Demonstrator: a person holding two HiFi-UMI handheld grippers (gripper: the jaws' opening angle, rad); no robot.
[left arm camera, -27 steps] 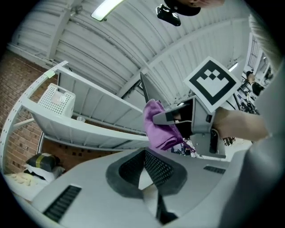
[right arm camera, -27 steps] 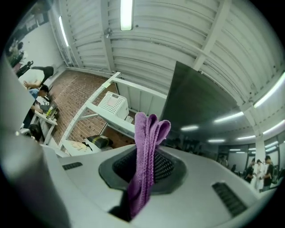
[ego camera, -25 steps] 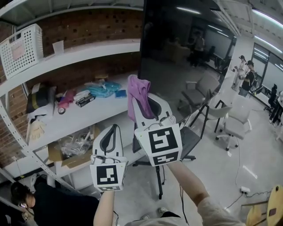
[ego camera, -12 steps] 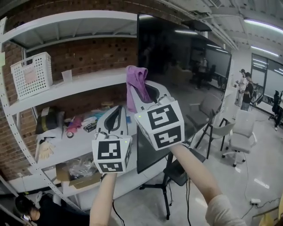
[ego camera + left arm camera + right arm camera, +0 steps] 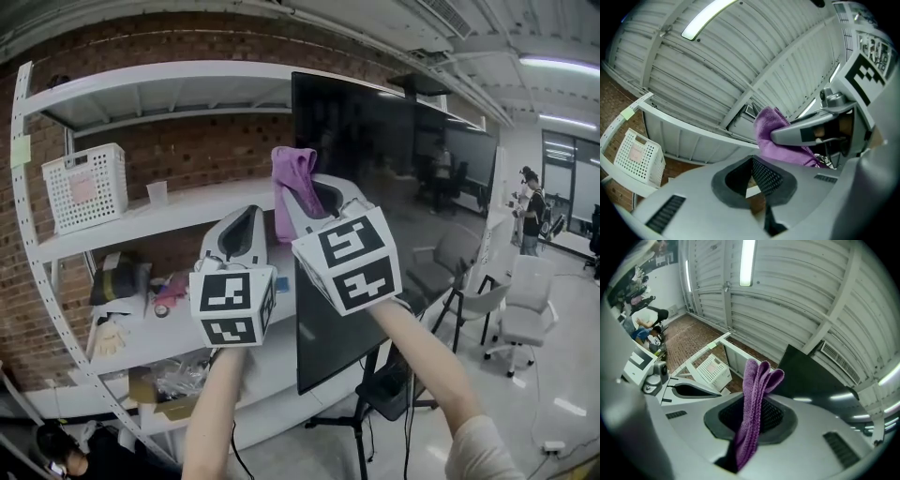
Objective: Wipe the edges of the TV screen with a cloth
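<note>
Cloth (image 5: 753, 394): purple, nubby terry weave, matt. Right claw (image 5: 751, 416) and left claw (image 5: 753, 161): smooth matt grey plastic shells; pads (image 5: 769, 413) black with a fine mesh texture (rubbery look). TV screen (image 5: 394, 187): black, glossy, mirroring the room lights. Wall (image 5: 187, 141): rough red brick. Shelf (image 5: 187, 209): smooth white painted metal. Basket (image 5: 86, 187): white perforated plastic. Ceiling (image 5: 764, 47): ribbed pale sheeting.
</note>
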